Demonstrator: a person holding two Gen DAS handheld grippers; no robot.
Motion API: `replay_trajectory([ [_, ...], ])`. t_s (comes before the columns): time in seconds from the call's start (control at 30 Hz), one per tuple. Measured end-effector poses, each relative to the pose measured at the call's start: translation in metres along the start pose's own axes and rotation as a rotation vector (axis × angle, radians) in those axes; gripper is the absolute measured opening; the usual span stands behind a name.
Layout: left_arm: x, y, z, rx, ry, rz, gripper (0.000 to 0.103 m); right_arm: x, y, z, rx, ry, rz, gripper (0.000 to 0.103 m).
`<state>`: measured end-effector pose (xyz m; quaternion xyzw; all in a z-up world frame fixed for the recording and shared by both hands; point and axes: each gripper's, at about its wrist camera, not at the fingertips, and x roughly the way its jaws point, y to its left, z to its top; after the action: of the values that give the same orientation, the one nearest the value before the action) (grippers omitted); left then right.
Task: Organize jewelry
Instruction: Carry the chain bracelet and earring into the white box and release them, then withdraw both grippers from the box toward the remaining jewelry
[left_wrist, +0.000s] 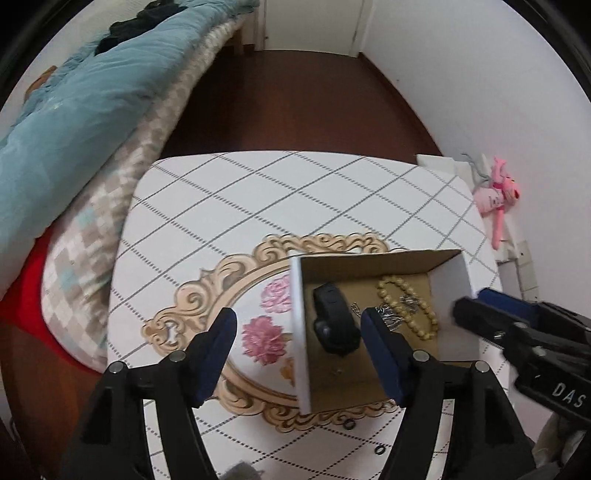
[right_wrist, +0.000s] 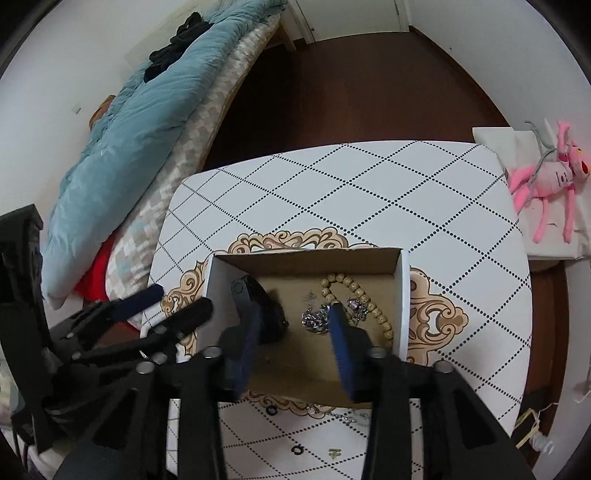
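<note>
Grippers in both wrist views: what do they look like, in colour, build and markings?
Both are the same design. The left gripper and right gripper have black plastic angular linkage arms with round silver pins at the joints, and flat fingers faced with dark blue pads. White letters "DAS" show on the right gripper's body in the left wrist view. No cables or sleeves are visible.

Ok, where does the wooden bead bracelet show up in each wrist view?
Left wrist: bead bracelet lies inside the cardboard box, right half, beyond the left gripper.
Right wrist: it curls along the box's right wall, partly behind the right gripper.
Shared landmark: the black watch in the box.
</note>
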<state>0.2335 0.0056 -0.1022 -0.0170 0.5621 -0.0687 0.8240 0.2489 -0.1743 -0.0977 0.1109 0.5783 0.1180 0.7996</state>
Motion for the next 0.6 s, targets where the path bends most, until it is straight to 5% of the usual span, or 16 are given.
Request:
replay_trajectory([
  [0.1,-0.002,0.004,-0.005,-0.005,-0.019,0.04,0.073,-0.005,-0.003,-0.005,-0.013,-0.016,-0.07,0.052],
  [0.27,-0.006,0.004,-0.023,0.009,-0.076,0.112,0.103,-0.009,-0.008,-0.026,-0.06,-0.057,-0.266,0.099],
  [0.43,-0.008,0.003,-0.034,0.007,-0.075,0.137,0.103,-0.013,-0.011,-0.039,-0.068,-0.095,-0.367,0.103],
  [0.6,-0.027,0.0,-0.038,-0.002,-0.115,0.131,0.103,-0.036,-0.005,-0.047,-0.069,-0.161,-0.376,0.103],
])
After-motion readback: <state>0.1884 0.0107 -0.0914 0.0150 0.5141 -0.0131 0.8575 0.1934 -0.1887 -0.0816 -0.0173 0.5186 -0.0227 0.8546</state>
